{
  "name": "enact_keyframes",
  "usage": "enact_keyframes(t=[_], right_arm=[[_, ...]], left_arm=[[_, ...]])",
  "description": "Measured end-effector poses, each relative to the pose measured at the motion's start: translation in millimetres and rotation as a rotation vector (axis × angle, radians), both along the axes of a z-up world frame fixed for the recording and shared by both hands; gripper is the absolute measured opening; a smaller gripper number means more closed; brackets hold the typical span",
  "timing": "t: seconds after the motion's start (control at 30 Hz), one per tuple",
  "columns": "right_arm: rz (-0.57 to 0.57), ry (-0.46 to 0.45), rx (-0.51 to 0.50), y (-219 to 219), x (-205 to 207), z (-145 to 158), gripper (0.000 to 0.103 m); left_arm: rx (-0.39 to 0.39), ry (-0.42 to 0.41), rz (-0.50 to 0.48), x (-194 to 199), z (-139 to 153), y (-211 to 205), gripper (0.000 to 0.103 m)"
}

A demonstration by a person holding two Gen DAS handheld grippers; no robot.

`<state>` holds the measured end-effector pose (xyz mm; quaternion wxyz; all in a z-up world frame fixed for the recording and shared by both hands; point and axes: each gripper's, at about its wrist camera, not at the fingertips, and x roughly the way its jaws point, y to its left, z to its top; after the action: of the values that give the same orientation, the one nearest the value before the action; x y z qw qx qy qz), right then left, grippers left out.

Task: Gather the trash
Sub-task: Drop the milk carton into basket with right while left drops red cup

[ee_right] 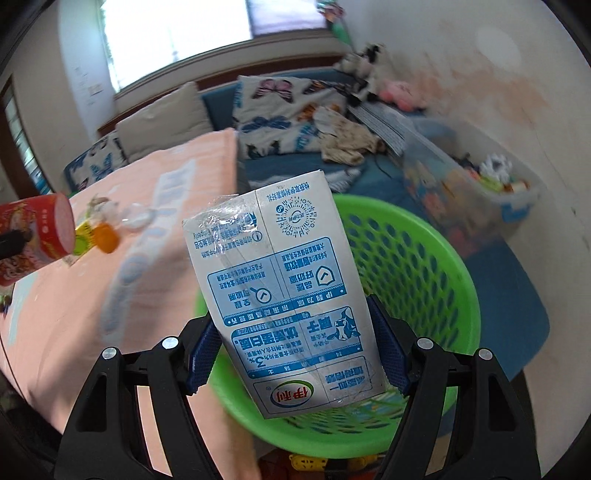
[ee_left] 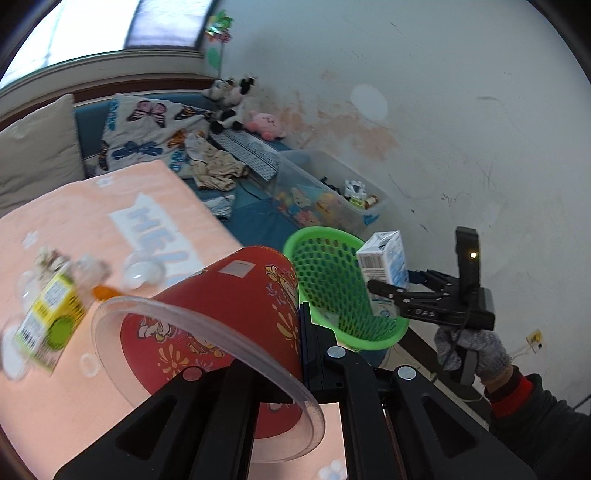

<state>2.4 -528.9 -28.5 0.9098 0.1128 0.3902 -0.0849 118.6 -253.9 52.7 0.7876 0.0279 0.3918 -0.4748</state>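
**While Carrying Trash Beside the Green Basket**

While pinched tight on the thin wall of a red cup, jaws of the left gripper with almost no gap between them. Cup tipped on its side, up in the air over the bench, with a clear lid ring at its open end.

Closest in the right view: jaws of the right gripper spread wide, blue pads pressing both sides of a milk carton. Carton gripped low down, print upside down, tilted a little, clear wrap stuck near its far end. Held up by the rim of the green basket, not inside it. Behind that gripper, a hand in a grey glove.

Just past the jaws, the basket full of round holes, standing beside the bench.

Further along, on the pink cloth with big pale letters: a yellow and green juice box, an orange cap and some clear plastic bits, all blurry.

Beyond the bench, a blue sofa with a butterfly pillow, crumpled clothes and soft toys. Next to it, a see-through toy box.

Farthest off, a stained white wall and a bright window.
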Motion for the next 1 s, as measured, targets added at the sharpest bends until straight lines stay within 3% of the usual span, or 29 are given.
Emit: enact_keyframes(t=[0.4,0.5,0.83,1.0], right_arm=[[-0.076,0.016,0.077,-30,-2,-29,0.075],[-0.084,0.0,0.074,-33,-8,-24,0.075],[-0.12,-0.071,-0.069,-25,-54,7,0.08],[-0.145,-0.107,-0.063,-30,-74,15,0.08]], left_arm=[[0.051,0.004,-0.103,-4,-4,-83,0.002],[0.061,0.018,-0.124,-2,-9,-104,0.002],[0.123,0.07,-0.202,-9,-37,-164,0.002],[0.154,0.096,-0.233,-17,-51,-188,0.003]])
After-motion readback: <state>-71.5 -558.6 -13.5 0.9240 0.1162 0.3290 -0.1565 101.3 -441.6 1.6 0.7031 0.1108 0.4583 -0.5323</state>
